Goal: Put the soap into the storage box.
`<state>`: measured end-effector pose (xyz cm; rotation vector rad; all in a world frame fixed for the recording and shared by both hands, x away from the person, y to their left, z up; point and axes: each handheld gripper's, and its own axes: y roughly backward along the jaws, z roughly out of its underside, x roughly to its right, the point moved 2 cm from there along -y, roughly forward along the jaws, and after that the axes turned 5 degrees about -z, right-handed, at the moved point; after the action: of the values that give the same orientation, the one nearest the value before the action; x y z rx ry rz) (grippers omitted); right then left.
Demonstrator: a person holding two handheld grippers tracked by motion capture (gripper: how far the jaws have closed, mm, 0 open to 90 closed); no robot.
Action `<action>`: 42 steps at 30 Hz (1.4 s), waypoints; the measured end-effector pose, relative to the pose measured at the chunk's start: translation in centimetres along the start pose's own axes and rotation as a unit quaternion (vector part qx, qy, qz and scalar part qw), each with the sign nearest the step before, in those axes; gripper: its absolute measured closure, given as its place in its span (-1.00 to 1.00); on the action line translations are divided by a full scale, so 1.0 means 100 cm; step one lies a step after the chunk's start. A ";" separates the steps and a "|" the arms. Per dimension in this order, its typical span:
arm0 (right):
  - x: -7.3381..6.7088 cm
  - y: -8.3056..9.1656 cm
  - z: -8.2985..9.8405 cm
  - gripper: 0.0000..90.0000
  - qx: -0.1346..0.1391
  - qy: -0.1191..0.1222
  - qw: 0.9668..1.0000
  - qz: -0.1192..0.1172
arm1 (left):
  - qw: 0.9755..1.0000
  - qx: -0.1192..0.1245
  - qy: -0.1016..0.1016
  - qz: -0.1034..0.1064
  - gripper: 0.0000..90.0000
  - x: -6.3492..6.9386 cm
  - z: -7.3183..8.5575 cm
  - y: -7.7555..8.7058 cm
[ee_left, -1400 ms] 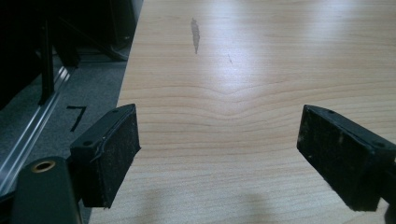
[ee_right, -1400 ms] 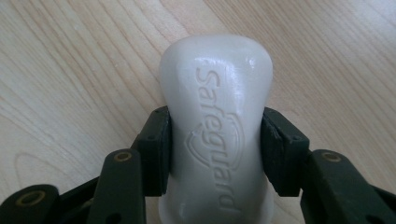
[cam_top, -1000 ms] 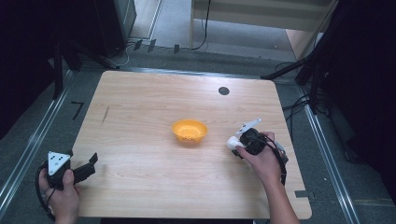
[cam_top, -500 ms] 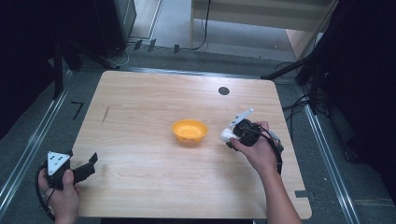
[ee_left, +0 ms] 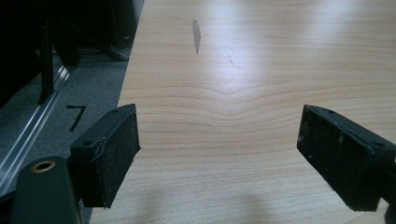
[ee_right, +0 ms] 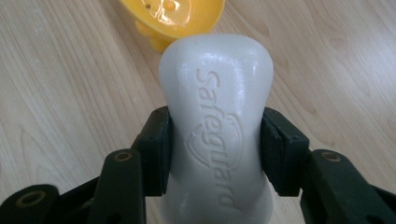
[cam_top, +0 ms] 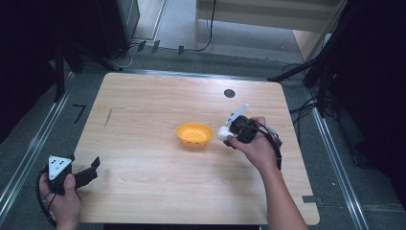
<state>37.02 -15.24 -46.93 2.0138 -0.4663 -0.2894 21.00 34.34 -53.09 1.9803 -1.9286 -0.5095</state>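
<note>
A white bar of soap (ee_right: 215, 126) with raised lettering is clamped at its waist between the pads of my right gripper (ee_right: 215, 149). In the high view that gripper (cam_top: 229, 134) hangs just right of the yellow soap dish (cam_top: 194, 134), the soap (cam_top: 223, 132) pointing at the dish's rim. The dish (ee_right: 175, 16) shows its perforated bottom beyond the soap's far end. My left gripper (cam_top: 88, 172) rests at the table's near left corner, jaws wide apart. Between its pads (ee_left: 109, 154) lies only bare wood.
The light wooden table (cam_top: 153, 110) has a dark round hole (cam_top: 229, 93) at the back right and a dark streak (cam_top: 108, 117) at the left. Metal rails and cables run along the floor around it.
My right gripper has carried the soap up and leftward, from the table's right side to the edge of the yellow dish. The left hand has stayed put.
</note>
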 end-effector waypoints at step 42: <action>-0.012 -0.030 -0.082 0.13 -0.026 0.105 0.994 -0.036 | 1.000 0.003 0.004 0.007 -0.70 -0.001 0.000 0.001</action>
<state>39.81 -6.91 -45.77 1.9861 -0.2525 -0.1307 20.93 34.41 -53.06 1.9690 -1.9399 -0.4932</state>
